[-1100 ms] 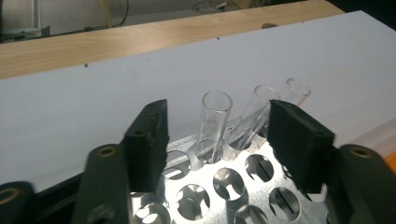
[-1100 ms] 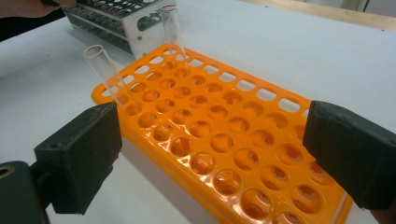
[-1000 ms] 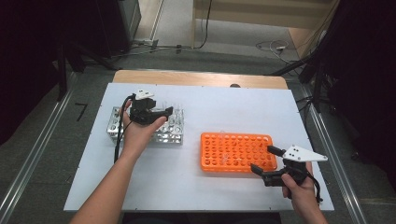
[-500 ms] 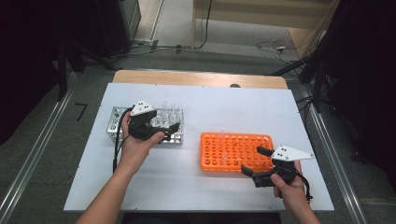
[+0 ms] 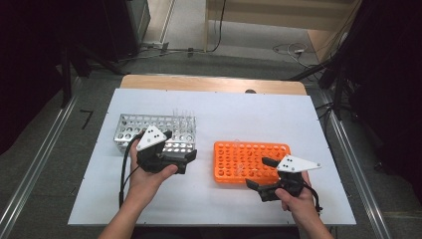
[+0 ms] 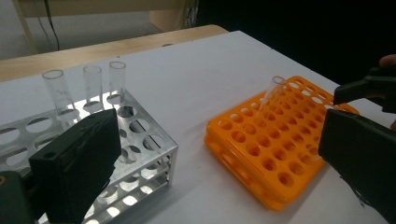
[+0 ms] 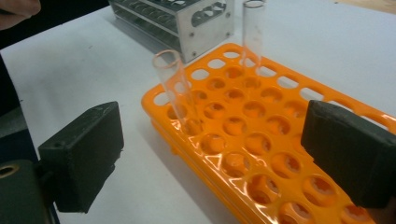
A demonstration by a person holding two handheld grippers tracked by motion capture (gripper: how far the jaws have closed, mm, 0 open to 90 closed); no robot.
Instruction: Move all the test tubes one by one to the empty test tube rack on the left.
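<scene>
Between the matt black plastic left tongs (image 5: 186,158) and right tongs (image 5: 259,173), a glossy orange plastic rack (image 5: 251,160) holds clear glass-like tubes (image 7: 175,88), a shiny perforated metal rack (image 5: 154,130) stands behind the left tongs, all on a smooth matt white tabletop (image 5: 234,114).

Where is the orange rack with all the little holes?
In the high view the orange rack lies on the white table, right of the metal rack and just beyond the right gripper.

White counter (image 5: 224,112) carrying two racks, metal tube rack (image 5: 127,127) sitting at its left, orange tube rack (image 5: 251,162) lying at right, the two resting well apart
</scene>
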